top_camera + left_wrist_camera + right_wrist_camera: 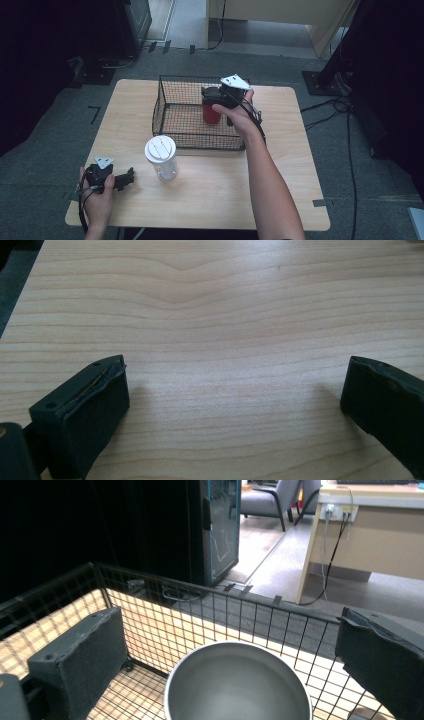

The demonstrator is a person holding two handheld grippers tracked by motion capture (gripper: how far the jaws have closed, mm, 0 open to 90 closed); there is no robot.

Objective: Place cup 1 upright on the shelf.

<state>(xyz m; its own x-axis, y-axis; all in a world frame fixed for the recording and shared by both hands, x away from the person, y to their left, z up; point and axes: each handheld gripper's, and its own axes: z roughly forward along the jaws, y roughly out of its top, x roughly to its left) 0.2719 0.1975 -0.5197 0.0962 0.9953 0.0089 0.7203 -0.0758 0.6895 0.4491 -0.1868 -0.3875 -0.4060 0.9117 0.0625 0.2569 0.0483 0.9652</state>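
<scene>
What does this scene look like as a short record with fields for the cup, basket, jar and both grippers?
red cup: upright inside the basket, open top, silver inside
wire basket: black mesh, on the wooden table
clear jar: white lid, on the table in front of the basket
right gripper: jaws open, either side of the cup's rim
left gripper: jaws open over bare table

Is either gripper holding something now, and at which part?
Nothing is held. The right gripper stands open over the red cup in the wire basket; the left gripper is open above bare table.
</scene>
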